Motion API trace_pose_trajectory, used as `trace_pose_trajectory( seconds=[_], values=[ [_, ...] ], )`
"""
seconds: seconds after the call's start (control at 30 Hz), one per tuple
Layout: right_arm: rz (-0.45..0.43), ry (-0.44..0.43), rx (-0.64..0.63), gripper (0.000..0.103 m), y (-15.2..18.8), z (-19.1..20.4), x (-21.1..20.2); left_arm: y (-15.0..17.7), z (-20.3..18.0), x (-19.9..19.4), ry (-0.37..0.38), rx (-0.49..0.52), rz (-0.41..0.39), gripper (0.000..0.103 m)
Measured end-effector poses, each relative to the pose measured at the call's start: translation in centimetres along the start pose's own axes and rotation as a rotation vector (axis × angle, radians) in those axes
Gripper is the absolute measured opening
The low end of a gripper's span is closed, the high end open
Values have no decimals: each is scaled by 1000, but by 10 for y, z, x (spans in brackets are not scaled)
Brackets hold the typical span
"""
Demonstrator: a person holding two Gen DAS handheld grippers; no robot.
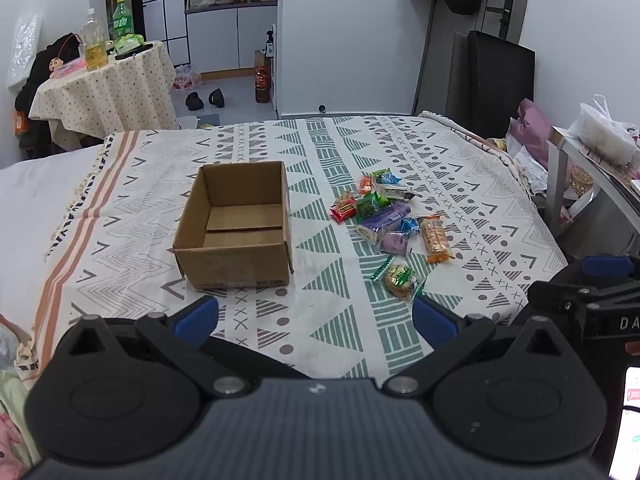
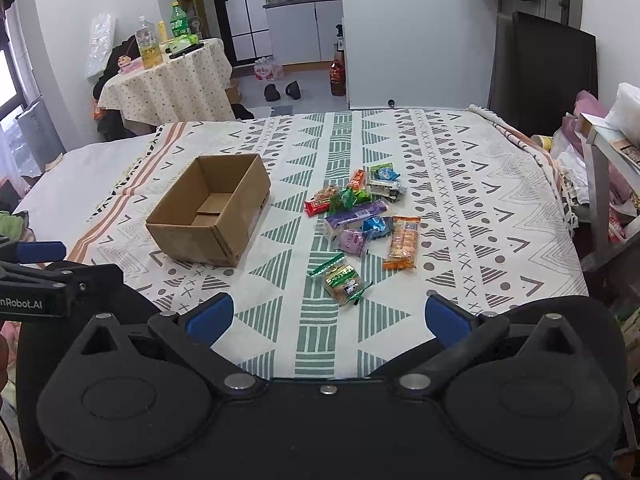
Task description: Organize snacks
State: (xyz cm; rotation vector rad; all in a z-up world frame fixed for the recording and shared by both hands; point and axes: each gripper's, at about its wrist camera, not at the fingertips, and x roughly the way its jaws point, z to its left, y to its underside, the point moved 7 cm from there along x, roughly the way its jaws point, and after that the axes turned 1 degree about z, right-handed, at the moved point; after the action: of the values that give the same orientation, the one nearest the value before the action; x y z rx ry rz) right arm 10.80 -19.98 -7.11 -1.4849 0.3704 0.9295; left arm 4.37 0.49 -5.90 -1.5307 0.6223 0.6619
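A loose pile of wrapped snacks (image 1: 386, 216) (image 2: 362, 216) lies on the patterned blanket (image 1: 320, 184) (image 2: 460, 184) that covers the bed, to the right of an open cardboard box (image 1: 236, 226) (image 2: 210, 216). The box stands upright with its top open; only its bare cardboard floor and a folded inner flap show inside, and no snack is in it. Box and pile are apart, with a strip of blanket between them.

In the pile, a long purple pack (image 1: 384, 218) (image 2: 356, 214) lies across the middle, with a red bar (image 1: 344, 211) (image 2: 318, 206) and a green packet (image 1: 370, 204) (image 2: 350, 198) at its left end. An orange pack of biscuits (image 1: 436, 238) (image 2: 404, 244) lies on the right side. One green-edged biscuit packet (image 1: 400, 276) (image 2: 342, 282) lies alone, nearer than the rest. The print on the wrappers is too small to read, and the packs at the far end overlap so their count is unclear.

The left gripper (image 1: 316, 316) hovers low at the near edge of the bed, its blue-tipped fingers spread wide with nothing between them. The right gripper (image 2: 328, 314) hovers beside it, fingers likewise spread and empty. Each appears only partly at the edge of the other's view.

Farther off on the left, a round table (image 1: 108, 92) (image 2: 168, 80) under a dotted cloth carries bottles (image 1: 94, 40) (image 2: 148, 44). At the right edge a shelf (image 1: 584, 168) is cut off by the frame.
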Motion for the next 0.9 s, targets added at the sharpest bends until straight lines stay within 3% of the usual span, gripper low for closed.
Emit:
trace_pose_trajectory(
  seconds=[0.9],
  values=[
    [11, 6, 12, 103, 2, -2, 2, 2, 3, 2, -3, -19, 10, 103]
  ],
)
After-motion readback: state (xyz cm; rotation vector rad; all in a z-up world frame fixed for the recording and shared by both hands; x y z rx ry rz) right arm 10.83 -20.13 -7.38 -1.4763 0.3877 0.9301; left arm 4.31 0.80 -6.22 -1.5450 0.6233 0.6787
